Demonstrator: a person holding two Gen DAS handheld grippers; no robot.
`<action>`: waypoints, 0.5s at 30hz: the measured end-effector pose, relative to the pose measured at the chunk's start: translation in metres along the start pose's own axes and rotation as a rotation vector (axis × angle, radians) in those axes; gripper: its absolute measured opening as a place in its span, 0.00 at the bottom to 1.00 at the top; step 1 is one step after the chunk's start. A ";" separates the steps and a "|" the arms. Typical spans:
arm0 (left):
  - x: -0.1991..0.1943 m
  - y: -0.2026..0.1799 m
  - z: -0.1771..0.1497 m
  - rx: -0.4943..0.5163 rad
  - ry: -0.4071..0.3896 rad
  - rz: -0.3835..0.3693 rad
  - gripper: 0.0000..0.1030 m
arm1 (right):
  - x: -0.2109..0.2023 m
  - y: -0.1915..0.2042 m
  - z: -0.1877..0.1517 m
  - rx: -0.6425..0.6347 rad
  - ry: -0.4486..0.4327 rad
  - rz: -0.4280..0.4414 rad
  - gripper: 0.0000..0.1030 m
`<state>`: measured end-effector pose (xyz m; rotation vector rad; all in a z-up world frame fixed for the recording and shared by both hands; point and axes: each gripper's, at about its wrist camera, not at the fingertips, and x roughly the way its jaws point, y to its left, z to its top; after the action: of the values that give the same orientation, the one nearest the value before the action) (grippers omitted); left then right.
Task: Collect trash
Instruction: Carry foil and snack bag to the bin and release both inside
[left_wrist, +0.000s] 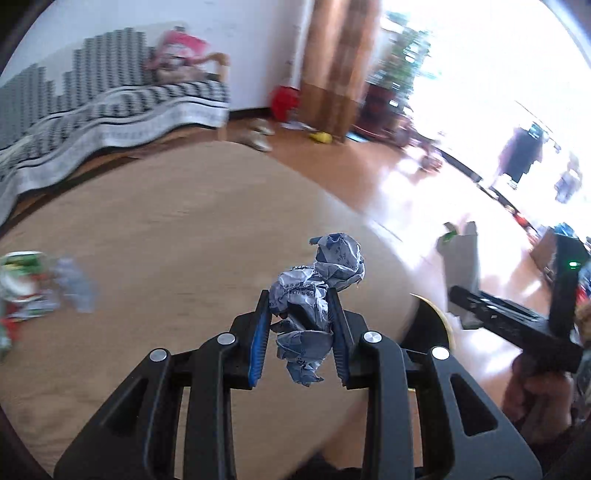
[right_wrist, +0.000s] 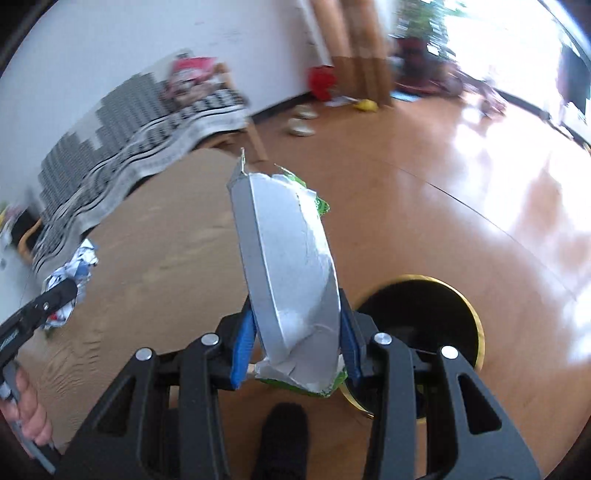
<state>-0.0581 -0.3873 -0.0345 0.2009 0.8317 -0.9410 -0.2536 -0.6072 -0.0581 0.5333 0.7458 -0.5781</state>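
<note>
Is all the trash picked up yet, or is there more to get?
Not yet. The left tool grips a crumpled paper ball, and the right tool grips a torn carton, beside the black bin. Nothing shows as binned. More wrappers still lie on the round table.

daylight blown out right | motion blur | fisheye-warped edges

Open floor (right_wrist: 461, 192) beyond table (right_wrist: 155, 229)
</note>
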 end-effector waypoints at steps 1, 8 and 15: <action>0.010 -0.016 -0.001 0.015 0.012 -0.024 0.28 | 0.001 -0.019 -0.004 0.030 0.009 -0.016 0.39; 0.059 -0.099 -0.015 0.110 0.081 -0.147 0.28 | 0.012 -0.106 -0.032 0.145 0.097 -0.131 0.39; 0.095 -0.131 -0.021 0.169 0.122 -0.166 0.28 | 0.036 -0.145 -0.047 0.210 0.209 -0.133 0.40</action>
<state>-0.1417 -0.5152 -0.0915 0.3418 0.8918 -1.1654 -0.3482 -0.6922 -0.1488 0.7505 0.9292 -0.7364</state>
